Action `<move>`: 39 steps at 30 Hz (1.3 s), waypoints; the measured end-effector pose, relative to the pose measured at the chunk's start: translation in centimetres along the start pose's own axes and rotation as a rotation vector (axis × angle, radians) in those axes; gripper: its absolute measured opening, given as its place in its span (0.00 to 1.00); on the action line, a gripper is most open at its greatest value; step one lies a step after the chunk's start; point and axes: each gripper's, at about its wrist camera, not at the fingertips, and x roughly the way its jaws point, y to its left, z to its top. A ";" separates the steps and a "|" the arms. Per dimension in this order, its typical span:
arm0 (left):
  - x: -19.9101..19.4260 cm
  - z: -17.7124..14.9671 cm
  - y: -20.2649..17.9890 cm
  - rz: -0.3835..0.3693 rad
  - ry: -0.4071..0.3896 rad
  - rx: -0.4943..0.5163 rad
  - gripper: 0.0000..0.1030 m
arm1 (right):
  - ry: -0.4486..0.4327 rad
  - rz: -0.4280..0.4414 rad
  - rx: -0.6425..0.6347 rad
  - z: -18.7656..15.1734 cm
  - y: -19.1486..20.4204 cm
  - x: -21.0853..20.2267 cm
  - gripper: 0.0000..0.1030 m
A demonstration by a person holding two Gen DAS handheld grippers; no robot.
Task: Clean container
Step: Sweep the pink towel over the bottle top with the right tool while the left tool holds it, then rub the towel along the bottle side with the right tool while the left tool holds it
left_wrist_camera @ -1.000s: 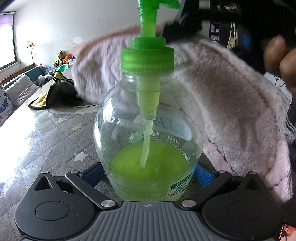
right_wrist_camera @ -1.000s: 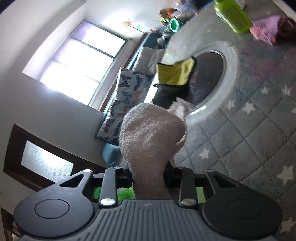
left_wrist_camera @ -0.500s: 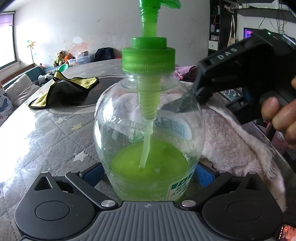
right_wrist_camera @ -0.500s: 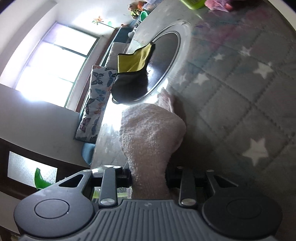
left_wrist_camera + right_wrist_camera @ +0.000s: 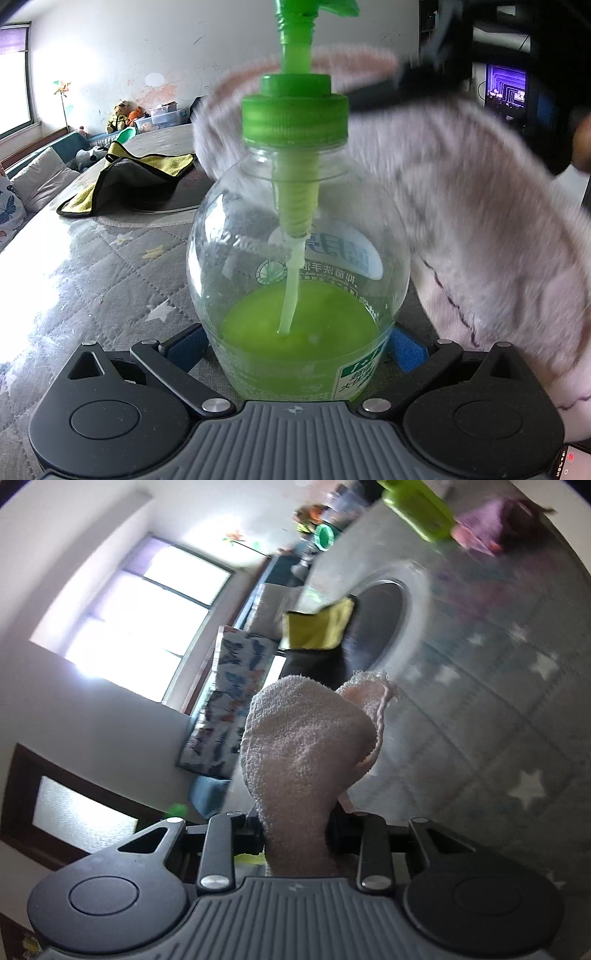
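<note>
Clear plastic soap dispenser bottle (image 5: 299, 258), part full of green liquid, stands on the quilted table (image 5: 92, 280), clenched between the left gripper (image 5: 295, 343) fingers. The right gripper (image 5: 295, 830), grasping a pink towel (image 5: 306, 746), seems mid-wipe behind the green pump cap (image 5: 295, 114); next, press cloth down the far wall

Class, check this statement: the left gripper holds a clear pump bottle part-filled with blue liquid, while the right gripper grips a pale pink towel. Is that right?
One detail is wrong: the liquid is green, not blue, as the left wrist view shows. The rest stands: the left gripper holds the clear pump bottle, and the right gripper grips the pale pink towel.
</note>
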 end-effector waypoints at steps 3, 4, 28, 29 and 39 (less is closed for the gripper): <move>0.0 0.0 0.0 0.001 0.000 0.000 1.00 | -0.003 0.031 -0.026 0.3 1.1 0.0 0.30; 0.0 0.0 0.0 0.000 0.000 0.000 1.00 | -0.002 0.025 -0.031 0.3 1.1 0.3 0.30; 0.0 0.0 0.0 0.000 0.000 0.001 1.00 | 0.047 -0.134 0.035 -0.9 -3.1 2.3 0.31; 0.0 0.0 0.0 0.000 0.000 0.001 1.00 | 0.045 -0.132 0.032 -0.9 -3.0 2.2 0.31; 0.0 0.0 0.0 0.001 0.000 0.001 1.00 | -0.005 0.001 -0.011 0.2 0.6 -0.3 0.31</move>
